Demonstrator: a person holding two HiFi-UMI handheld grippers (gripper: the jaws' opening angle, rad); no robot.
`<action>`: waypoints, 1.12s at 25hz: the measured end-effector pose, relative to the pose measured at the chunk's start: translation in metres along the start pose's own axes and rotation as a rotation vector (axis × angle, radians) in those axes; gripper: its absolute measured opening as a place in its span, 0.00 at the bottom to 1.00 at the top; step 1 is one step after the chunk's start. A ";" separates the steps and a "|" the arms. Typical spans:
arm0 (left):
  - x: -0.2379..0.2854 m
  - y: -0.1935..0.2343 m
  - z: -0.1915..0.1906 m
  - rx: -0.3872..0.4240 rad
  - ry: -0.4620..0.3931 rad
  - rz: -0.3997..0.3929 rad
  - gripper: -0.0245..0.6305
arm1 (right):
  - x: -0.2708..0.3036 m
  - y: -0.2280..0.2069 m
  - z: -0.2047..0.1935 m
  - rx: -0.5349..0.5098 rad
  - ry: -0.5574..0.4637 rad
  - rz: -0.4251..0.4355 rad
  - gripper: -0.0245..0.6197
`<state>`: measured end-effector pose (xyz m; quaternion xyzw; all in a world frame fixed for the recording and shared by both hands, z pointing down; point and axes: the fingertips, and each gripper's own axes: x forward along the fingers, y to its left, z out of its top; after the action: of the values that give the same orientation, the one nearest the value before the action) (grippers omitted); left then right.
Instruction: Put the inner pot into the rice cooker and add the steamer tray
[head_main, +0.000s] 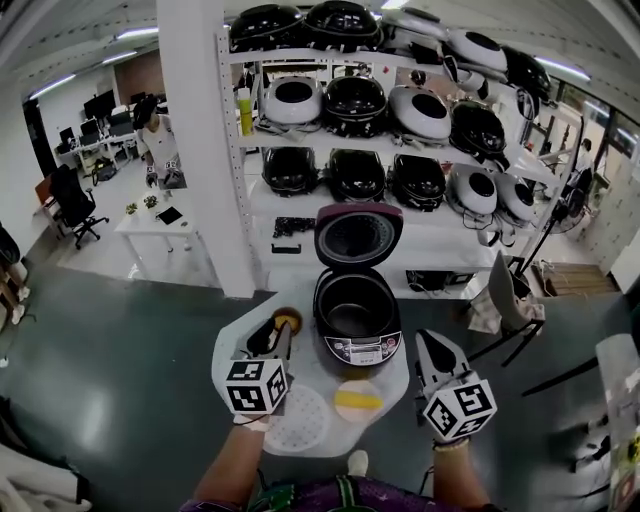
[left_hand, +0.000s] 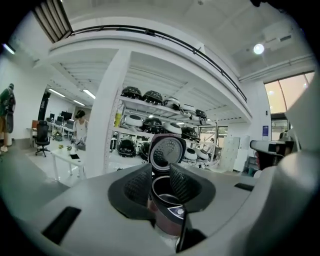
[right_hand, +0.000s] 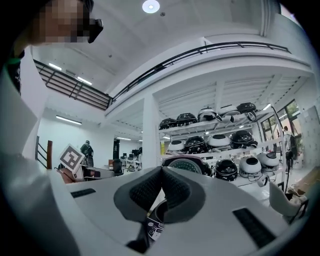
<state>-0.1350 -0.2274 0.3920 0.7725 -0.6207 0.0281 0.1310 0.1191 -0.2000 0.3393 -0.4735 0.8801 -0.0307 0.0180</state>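
At far left, a desk area with an office chair (head_main: 75, 205) and a standing person (head_main: 155, 140); next, a white pillar (head_main: 210, 140). Over the table's left side, the left gripper (left_hand: 160, 170), jaws partly apart and holding nothing, only the cooker visible through the gap; black-and-white square markers on its cube, no words. Below it, flat on the tabletop, the white perforated steamer tray (head_main: 297, 420), touched by neither gripper. At centre, the dark-red rice cooker (head_main: 322, 312), lid raised, the inner pot (head_main: 352, 312) apparently seated inside; print on the front control panel (head_main: 362, 350) too small to read. Just right of the tray, a yellow round item (head_main: 358, 400). Further right, the right gripper (right_hand: 161, 172), jaws closed together on nothing, same marker pattern. Underneath, a small white table (head_main: 392, 380) on dark grey floor. Behind, white shelves (head_main: 400, 215) filled with black and white rice cookers.
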 end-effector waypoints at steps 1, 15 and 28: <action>-0.009 0.001 0.002 0.010 -0.017 -0.001 0.23 | -0.001 0.008 0.000 -0.006 0.002 0.002 0.05; -0.140 0.030 0.017 0.094 -0.196 -0.019 0.07 | -0.039 0.102 -0.013 -0.022 -0.004 -0.021 0.05; -0.182 0.042 0.007 0.088 -0.237 -0.061 0.07 | -0.036 0.150 -0.022 -0.073 -0.002 0.054 0.88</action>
<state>-0.2182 -0.0645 0.3545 0.7940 -0.6062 -0.0398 0.0235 0.0129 -0.0863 0.3502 -0.4499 0.8930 0.0024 0.0022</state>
